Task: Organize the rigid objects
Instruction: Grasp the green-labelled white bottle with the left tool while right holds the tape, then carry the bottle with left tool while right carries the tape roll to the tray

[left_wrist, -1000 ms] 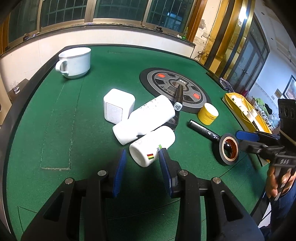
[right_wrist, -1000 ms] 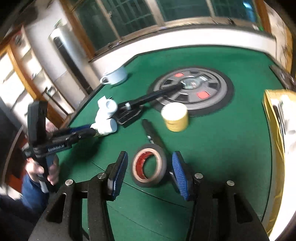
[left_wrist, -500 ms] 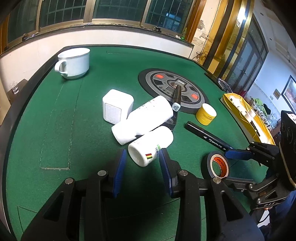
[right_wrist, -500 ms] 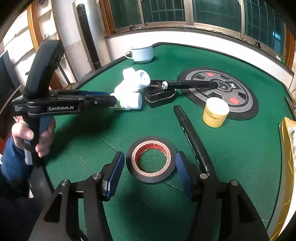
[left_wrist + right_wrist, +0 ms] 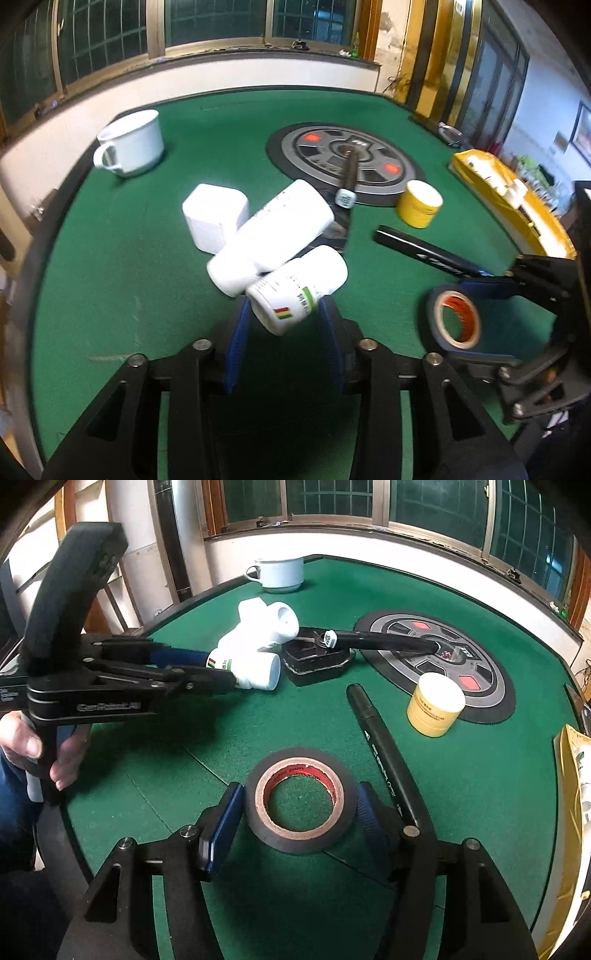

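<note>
**A:** We are at the pick-up step, with two grasps going at once on the green tabletop [image 5: 147, 258]. Our landmark is the round disc [image 5: 345, 166] set in it.

**B:** Where is the left claw [image 5: 285, 312]?

**A:** It is on the near side of the disc, jaws opening, with the small white bottle [image 5: 295, 291] lying between the pads. The pads flank its base, and we judge that it is not clamped yet. The bottle leans on the larger white bottle [image 5: 273, 229], which is also nearer to us than the disc.

**B:** And the right claw [image 5: 300, 797]?

**A:** Its jaws are opening too, around the black tape roll [image 5: 295, 840]. The roll lies flat on the near side of the disc, just beside the black marker [image 5: 384, 753].

**B:** So what do we need next?

**A:** We need to centre each claw and close it squarely. Then we lift the small bottle away without rolling the larger one, and pinch the roll across its outer wall, clear of the marker.
</note>
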The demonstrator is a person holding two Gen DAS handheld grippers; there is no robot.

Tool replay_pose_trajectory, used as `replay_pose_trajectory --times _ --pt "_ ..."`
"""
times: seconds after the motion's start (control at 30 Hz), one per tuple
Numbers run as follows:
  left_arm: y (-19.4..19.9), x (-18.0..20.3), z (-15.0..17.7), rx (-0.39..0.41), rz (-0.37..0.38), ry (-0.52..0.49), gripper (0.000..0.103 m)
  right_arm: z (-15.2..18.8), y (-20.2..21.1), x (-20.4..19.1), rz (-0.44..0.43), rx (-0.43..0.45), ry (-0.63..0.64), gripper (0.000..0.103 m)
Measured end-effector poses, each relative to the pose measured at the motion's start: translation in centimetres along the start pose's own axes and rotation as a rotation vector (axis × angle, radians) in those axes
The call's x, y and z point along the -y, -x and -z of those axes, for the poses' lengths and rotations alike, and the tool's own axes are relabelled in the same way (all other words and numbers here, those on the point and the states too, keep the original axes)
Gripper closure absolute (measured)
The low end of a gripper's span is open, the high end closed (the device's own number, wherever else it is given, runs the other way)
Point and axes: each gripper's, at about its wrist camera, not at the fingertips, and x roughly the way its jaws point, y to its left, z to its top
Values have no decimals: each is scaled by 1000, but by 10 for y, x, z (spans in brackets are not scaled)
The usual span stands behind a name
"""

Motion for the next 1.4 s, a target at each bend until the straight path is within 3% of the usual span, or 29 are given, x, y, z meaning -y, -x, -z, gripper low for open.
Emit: replay_pose_trajectory --times 0.13,0.2,0.3,0.43,0.57,0.67,0.9,0.93,0.97,1.0,1.17,1.4 --pt "4 -7 -4 26 -6 -1 57 4 5 3 -7 12 -35 47" --pt "2 -7 -8 48 19 -29 56 4 6 9 -13 16 -67 47" --pt "-2 -2 -11 53 4 -86 47 4 7 14 -31 20 -92 47" --pt "-4 10 -6 14 48 -131 46 6 11 20 -34 44 -125 47" --pt "2 35 5 19 41 -204 47 10 14 32 -65 59 -194 47" --pt "3 42 3 23 35 -196 47 11 15 36 -71 62 -220 47" --pt "-23 45 -6 -46 -58 -128 47 12 15 39 -45 56 -239 47" --pt "-22 46 -5 -29 -61 -129 47 12 15 39 -42 54 -243 47" --pt "-20 48 -4 -23 -57 -139 55 12 15 39 -36 52 -245 47" --pt "-19 49 -3 -21 -57 -142 72 12 15 39 -31 50 -245 47" --pt "-9 54 4 2 -23 -89 73 12 15 38 -14 54 -237 47" --pt "18 68 1 139 14 -44 73 18 33 41 41 127 -269 47"
